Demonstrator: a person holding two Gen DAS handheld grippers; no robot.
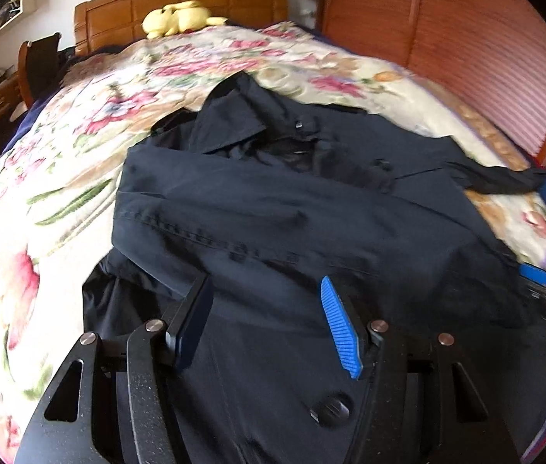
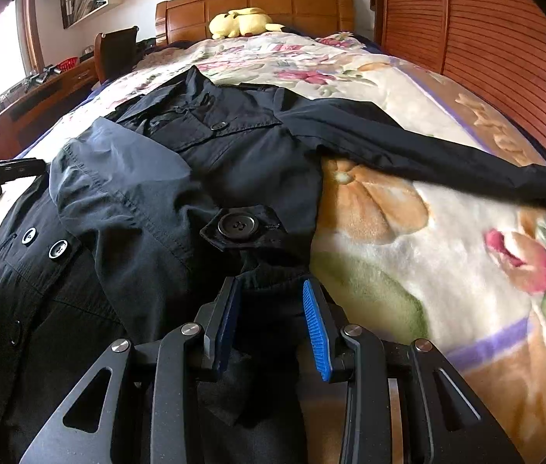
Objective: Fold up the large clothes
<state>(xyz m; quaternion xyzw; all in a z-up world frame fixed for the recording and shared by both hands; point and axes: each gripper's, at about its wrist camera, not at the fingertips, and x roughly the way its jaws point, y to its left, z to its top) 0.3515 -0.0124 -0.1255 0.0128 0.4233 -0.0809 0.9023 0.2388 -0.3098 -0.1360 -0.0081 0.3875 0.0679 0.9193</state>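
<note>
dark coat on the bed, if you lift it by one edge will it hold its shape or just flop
The dark coat will probably flop: it already drapes in soft folds and creases on the floral blanket. The outstretched sleeve would likely trail behind. Its size, layered panels and big button suggest some weight, so a single pinch may sag or slip.

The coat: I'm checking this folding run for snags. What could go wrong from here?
1. The right sleeve lies stretched out across the blanket; folding the body first could trap or drag it.
2. The right gripper straddles the coat edge with its jaws apart; closing there may catch only one layer and pull the fold askew.
</note>
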